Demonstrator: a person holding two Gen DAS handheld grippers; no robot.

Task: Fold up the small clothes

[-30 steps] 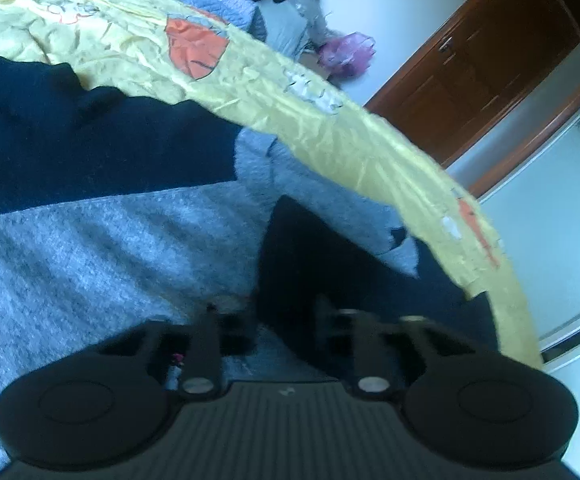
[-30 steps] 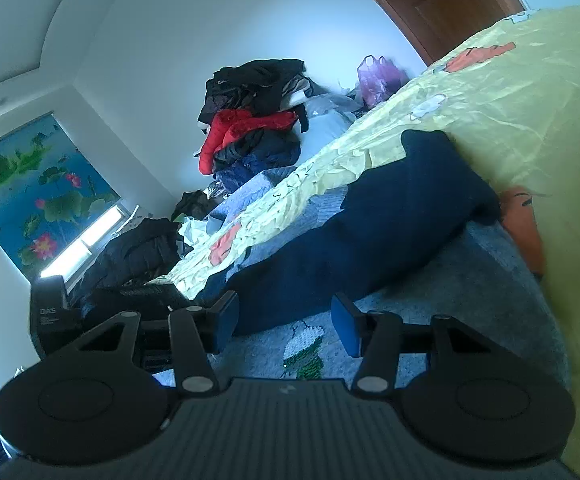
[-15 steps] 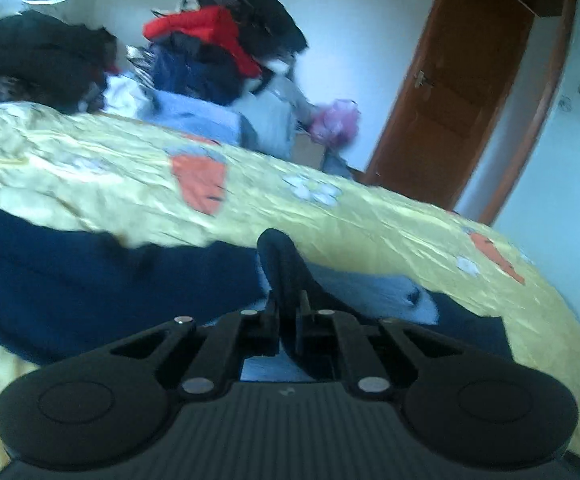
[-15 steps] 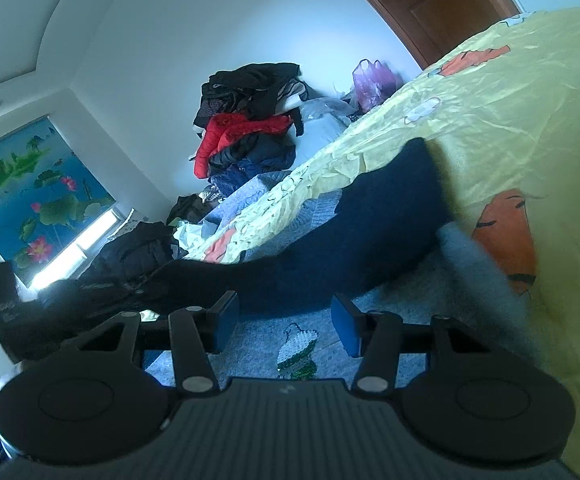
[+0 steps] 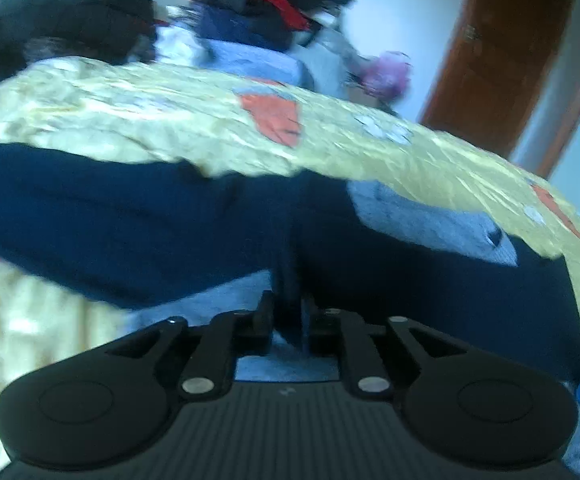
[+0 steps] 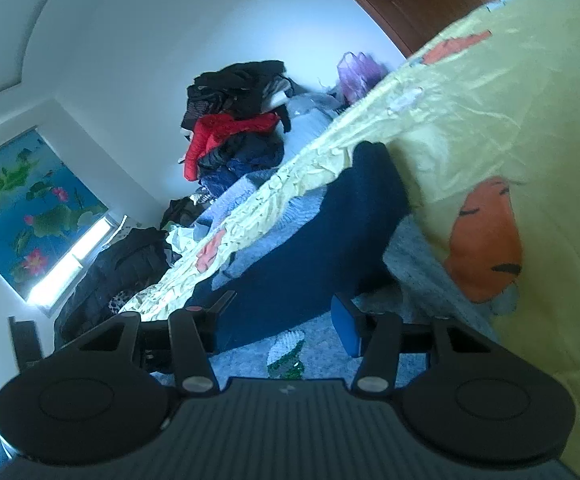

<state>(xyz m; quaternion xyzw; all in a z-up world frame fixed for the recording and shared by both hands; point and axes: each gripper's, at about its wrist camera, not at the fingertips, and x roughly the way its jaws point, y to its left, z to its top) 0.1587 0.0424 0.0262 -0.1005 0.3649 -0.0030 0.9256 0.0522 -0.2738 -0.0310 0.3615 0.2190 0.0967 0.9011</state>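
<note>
A small grey and navy sweater [image 5: 418, 216] lies on the yellow bedsheet [image 5: 149, 120]. My left gripper [image 5: 288, 316] is shut on a navy sleeve of the sweater [image 5: 225, 220] and holds it lifted over the grey body. In the right wrist view the same sweater [image 6: 302, 276] lies ahead, with a small green and white patch [image 6: 285, 354] on its grey front. My right gripper [image 6: 279, 320] is open and empty just above the grey fabric.
A pile of dark, red and blue clothes [image 6: 233, 128] stands at the far side of the bed. A purple bag [image 6: 356, 70] and a brown door [image 5: 522, 52] are beyond it. A flower-print window blind [image 6: 21, 208] is at the left.
My left gripper has shut on the navy sleeve, lifted it and carried it across the sweater; its view is blurred. My right gripper has stayed open and shifted slightly.
</note>
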